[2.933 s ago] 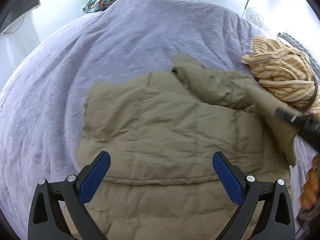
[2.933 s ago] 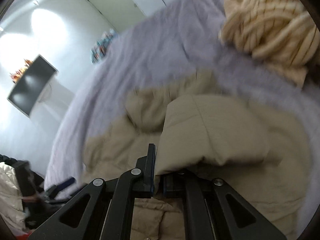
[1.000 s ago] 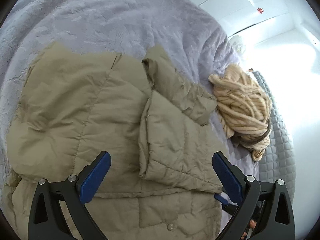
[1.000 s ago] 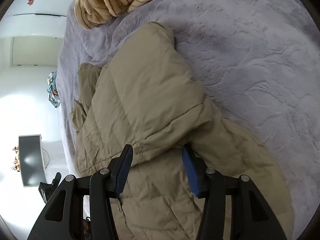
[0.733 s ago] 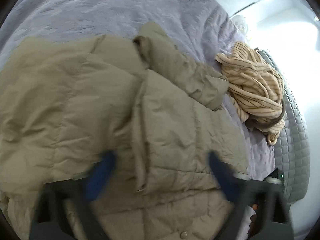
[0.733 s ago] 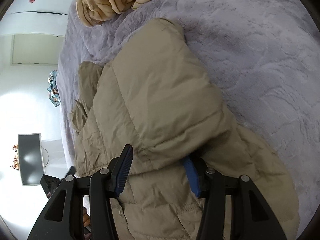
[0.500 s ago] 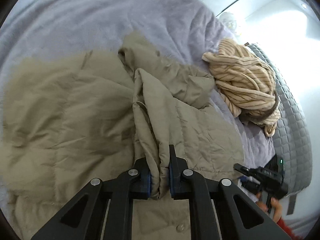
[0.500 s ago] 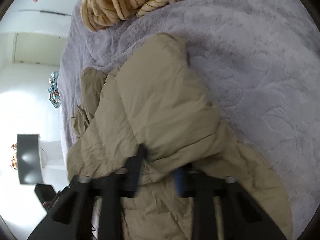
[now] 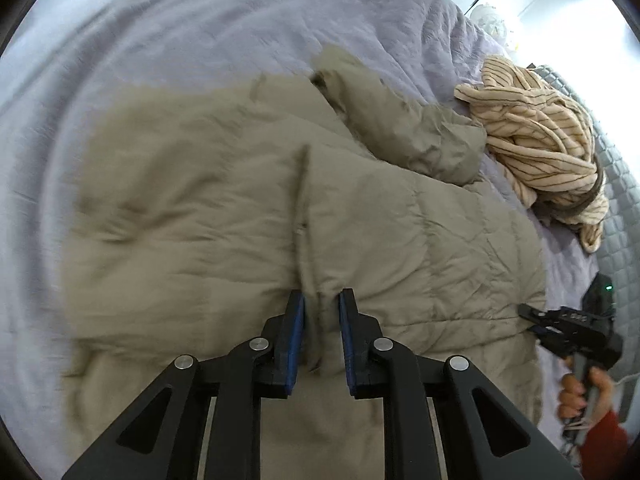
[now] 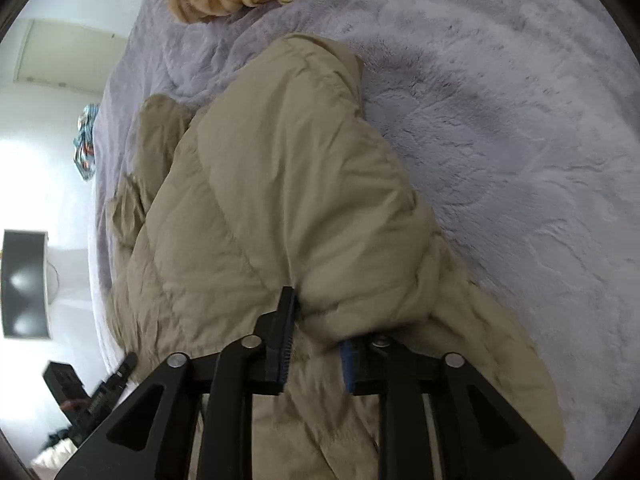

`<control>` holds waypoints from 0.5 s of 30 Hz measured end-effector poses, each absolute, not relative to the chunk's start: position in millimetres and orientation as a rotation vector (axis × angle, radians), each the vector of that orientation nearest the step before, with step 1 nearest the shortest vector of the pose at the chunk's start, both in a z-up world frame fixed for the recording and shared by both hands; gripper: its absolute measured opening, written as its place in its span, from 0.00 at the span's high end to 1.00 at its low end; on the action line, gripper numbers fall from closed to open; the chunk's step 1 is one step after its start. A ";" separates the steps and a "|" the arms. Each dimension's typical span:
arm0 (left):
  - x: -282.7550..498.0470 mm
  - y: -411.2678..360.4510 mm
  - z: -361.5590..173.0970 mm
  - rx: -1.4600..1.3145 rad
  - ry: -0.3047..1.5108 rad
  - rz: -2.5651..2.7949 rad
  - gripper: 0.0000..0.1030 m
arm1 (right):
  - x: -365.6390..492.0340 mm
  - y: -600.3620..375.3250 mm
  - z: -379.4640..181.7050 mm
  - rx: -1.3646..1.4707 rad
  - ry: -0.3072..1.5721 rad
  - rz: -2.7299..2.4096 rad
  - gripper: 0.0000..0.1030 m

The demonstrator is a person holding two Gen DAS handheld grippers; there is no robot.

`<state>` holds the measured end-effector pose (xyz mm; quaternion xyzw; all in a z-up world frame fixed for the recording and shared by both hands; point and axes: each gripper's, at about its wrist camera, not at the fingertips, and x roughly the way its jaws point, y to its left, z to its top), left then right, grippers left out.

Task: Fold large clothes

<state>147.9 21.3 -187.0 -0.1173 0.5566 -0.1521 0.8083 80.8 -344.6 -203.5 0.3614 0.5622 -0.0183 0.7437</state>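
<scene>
- Khaki quilted fabric fills both wrist views: one padded jacket point(image 9: 224, 216) lies spread on a lavender plush bed point(image 9: 160, 32), with one sleeve point(image 9: 400, 128) folded across its far right part.
- Left claw point(image 9: 320, 340) has just been closing and then easing a little; its blue pads point(image 9: 295, 340) stand narrowly apart and pinch a raised ridge of the jacket's front edge between them.
- Right claw point(image 10: 316, 344) has also just been closing, then easing slightly; it grips a thick roll of the jacket's right side, and the fabric bulges over the right-hand pad so that pad is mostly hidden.
- In the left view the right claw point(image 9: 536, 320) shows at the near right edge, held in a hand point(image 9: 580, 392).
- Risk: the slippery shell and puffy filling could slide out of either narrow pinch once the fold is lifted, especially the bulky roll on the right, which seems only partly seated.
- Risk: uneven lifting by the two hands would likely skew the fold, or drag the whole jacket across the plush cover.
- Risk: the loose sleeve may flop out and undo the shape.
- Count: one jacket, two claws, one striped cream garment point(image 9: 540, 140) bunched at the far right, just beside the sleeve, and one patterned cloth point(image 10: 85, 140) at the bed's far edge.
</scene>
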 end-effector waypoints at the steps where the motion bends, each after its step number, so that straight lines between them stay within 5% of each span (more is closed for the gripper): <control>1: 145.2 28.5 -182.4 -0.229 1.182 -0.309 0.81 | 75.3 -344.2 -197.8 0.765 1.229 -0.038 0.73; 15: 163.8 -14.9 -148.4 -0.160 1.085 -0.370 0.81 | 86.1 -366.9 -144.9 0.568 1.042 -0.102 0.72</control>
